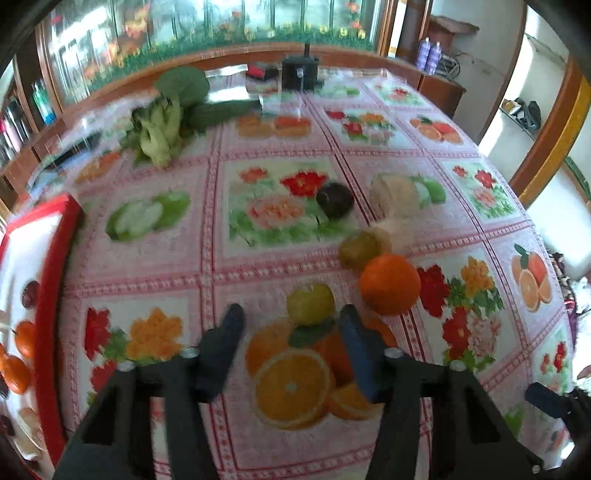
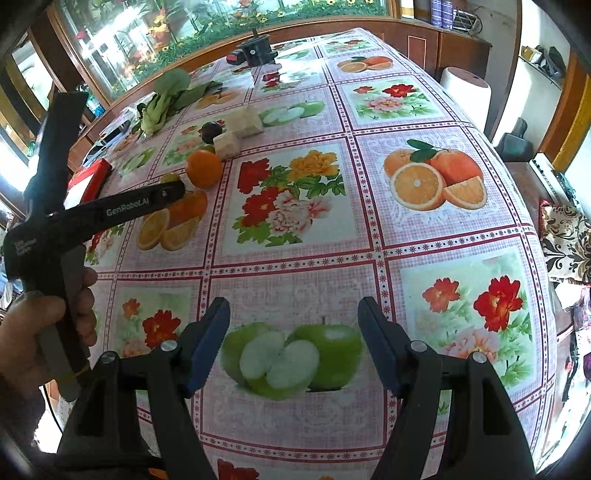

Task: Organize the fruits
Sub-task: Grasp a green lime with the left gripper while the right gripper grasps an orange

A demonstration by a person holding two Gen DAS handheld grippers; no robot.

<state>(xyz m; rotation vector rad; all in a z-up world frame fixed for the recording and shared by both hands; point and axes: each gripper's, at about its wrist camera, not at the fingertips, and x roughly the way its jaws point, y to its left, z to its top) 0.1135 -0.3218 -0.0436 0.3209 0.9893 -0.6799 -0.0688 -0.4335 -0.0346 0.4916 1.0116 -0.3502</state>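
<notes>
The left gripper (image 1: 291, 325), jaws wide and empty, faces a small yellow-green fruit (image 1: 311, 303) (probably firm, smooth, rollable); grip its middle. The right gripper (image 2: 293, 314) hangs open, empty.

Ahead of us the table (image 2: 369, 243) wears a pink floral-and-fruit cloth; beyond its far edge stands a wood-framed glass cabinet (image 1: 207, 33), and bright daylight washes the white wall (image 1: 491, 55) at our right.
</notes>
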